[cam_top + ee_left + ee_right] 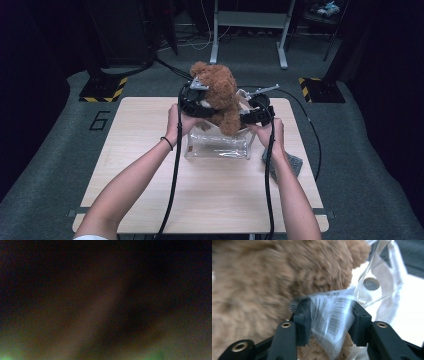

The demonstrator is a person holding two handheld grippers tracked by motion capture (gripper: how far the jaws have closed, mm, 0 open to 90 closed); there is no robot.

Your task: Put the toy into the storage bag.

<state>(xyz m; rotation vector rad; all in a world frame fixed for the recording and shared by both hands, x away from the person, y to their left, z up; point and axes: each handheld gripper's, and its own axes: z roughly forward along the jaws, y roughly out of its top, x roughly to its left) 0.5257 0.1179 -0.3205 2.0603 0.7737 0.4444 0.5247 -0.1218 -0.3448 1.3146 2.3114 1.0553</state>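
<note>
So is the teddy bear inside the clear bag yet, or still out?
Mostly out. The teddy bear stands above the clear bag, with only its legs at the bag's open top; the bag's lower part looks empty.

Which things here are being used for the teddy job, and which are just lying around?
In use:
- brown teddy bear
- clear plastic bag
- left gripper
- right gripper, with the bag's barcode label between its jaws

Lying about:
- grey cloth on the table

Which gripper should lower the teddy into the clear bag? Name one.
Left: left gripper sits against the teddy above the clear bag; right gripper is busy, jaws around a barcode label.
</note>
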